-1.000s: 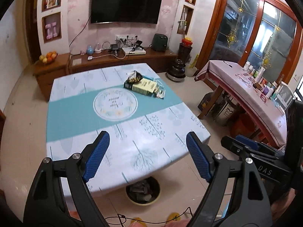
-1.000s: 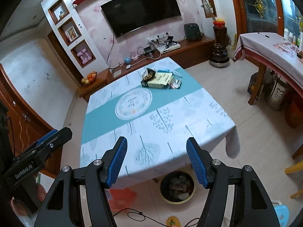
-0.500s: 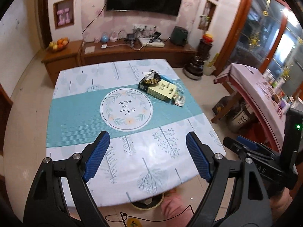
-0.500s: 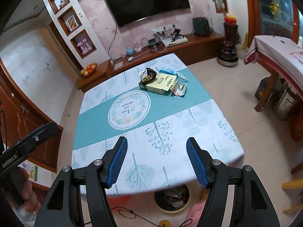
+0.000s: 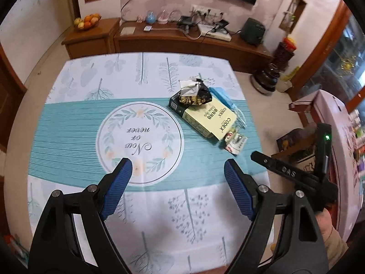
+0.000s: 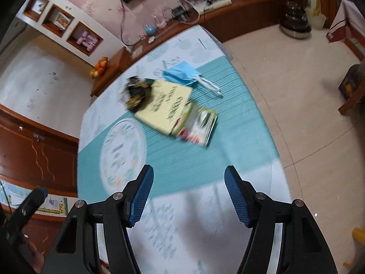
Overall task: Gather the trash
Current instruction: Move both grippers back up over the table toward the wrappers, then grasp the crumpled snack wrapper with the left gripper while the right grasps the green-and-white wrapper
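The trash lies in a small cluster on the teal band of the surface, toward its far right. A yellow-green box printed "CODEX" sits flat there, with a crumpled black and gold wrapper resting on its far end. A blue face mask lies just beyond the box on the right, and a small red and white packet touches the box's near right corner. In the right wrist view the same box, wrapper, mask and packet are blurred.

Compared with half a second ago, both cameras sit lower and closer: the cluster fills more of each view, the floor bin under the near edge is out of sight, and the right wrist view has swung toward the packet.

The left gripper hangs over the near part of the round "Now or never" emblem, its jaws spread wide with nothing between them. The right gripper is also wide and empty, above the near edge of the teal band, well short of the packet. It shows in the left view as a black body at the right edge of the surface.

Beyond the surface stands a wooden cabinet with cables and a fruit bowl.
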`<act>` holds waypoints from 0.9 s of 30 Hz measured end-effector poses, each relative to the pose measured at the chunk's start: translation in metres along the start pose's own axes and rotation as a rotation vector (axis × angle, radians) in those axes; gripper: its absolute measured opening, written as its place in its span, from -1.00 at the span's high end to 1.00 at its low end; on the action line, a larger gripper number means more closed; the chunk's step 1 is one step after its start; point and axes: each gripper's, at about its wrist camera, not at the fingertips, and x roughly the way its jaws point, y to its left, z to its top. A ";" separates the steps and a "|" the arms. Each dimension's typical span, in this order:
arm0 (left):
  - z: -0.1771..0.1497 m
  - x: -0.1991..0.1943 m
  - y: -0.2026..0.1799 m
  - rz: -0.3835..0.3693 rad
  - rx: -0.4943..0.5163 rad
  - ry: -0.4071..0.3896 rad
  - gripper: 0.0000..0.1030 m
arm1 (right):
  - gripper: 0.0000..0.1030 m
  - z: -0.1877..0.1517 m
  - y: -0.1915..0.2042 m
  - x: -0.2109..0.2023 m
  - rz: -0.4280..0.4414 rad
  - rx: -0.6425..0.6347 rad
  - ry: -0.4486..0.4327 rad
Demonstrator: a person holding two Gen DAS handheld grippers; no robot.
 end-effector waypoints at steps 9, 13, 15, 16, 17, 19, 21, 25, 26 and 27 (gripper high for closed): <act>0.018 0.056 -0.010 0.034 -0.034 0.045 -0.55 | -0.28 0.035 -0.026 0.076 0.083 0.150 0.105; 0.020 0.062 -0.009 0.038 -0.047 0.056 -0.55 | -0.33 0.040 -0.022 0.085 0.100 0.165 0.096; 0.021 0.060 -0.009 0.038 -0.048 0.057 -0.55 | -0.33 0.044 -0.019 0.089 0.101 0.174 0.095; 0.023 0.062 -0.010 0.041 -0.047 0.057 -0.55 | -0.33 0.047 -0.018 0.091 0.097 0.176 0.093; 0.025 0.063 -0.011 0.044 -0.046 0.058 -0.55 | -0.33 0.049 -0.016 0.094 0.091 0.178 0.092; 0.029 0.064 -0.012 0.044 -0.046 0.060 -0.55 | -0.33 0.054 -0.011 0.097 0.064 0.164 0.089; 0.035 0.067 -0.014 0.040 -0.047 0.063 -0.55 | -0.24 0.055 -0.003 0.100 0.032 0.127 0.090; 0.050 0.073 -0.018 0.023 -0.056 0.066 -0.55 | 0.10 0.058 0.000 0.104 0.013 0.095 0.096; 0.055 0.076 -0.021 0.019 -0.057 0.069 -0.55 | 0.15 0.058 -0.001 0.105 0.020 0.093 0.103; 0.059 0.079 -0.023 0.015 -0.058 0.072 -0.55 | 0.20 0.059 -0.001 0.105 0.028 0.091 0.106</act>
